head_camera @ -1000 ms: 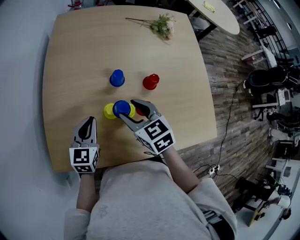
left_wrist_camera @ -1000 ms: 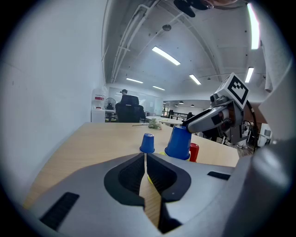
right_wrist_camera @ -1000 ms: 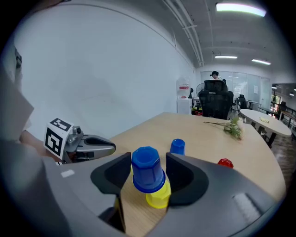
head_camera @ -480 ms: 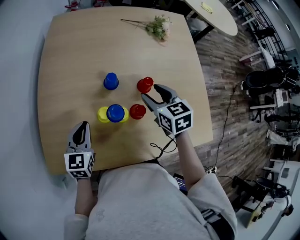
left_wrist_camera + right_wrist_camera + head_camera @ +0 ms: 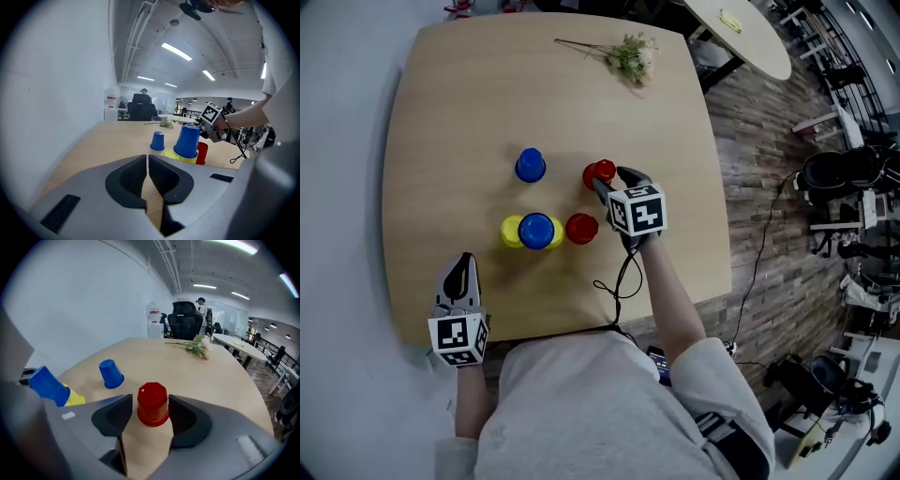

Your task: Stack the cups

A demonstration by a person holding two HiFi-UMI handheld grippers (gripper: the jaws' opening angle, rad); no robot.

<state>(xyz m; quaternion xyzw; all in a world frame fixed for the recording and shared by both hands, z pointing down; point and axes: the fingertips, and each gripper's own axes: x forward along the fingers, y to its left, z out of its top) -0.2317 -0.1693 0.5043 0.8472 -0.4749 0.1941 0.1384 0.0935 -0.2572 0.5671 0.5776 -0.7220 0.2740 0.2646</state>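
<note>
Several cups stand upside down on the wooden table (image 5: 441,112). A blue cup (image 5: 536,230) sits stacked on a yellow cup (image 5: 510,232), with a red cup (image 5: 580,228) just to their right. Farther back are a lone blue cup (image 5: 530,165) and a second red cup (image 5: 600,172). My right gripper (image 5: 609,178) is open around this far red cup (image 5: 153,403), and narrow gaps show on both sides. My left gripper (image 5: 465,262) rests near the table's front edge, shut (image 5: 147,159) and empty, pointing at the stack (image 5: 188,139).
A sprig of flowers (image 5: 626,52) lies at the table's far edge. A cable (image 5: 617,281) trails from the right gripper toward the person. The table's right edge drops to a brick-patterned floor (image 5: 750,141), with office chairs and another table beyond it.
My right gripper left the blue cup on the yellow cup, then swung right and away to the far red cup. The left gripper stayed near the front edge.
</note>
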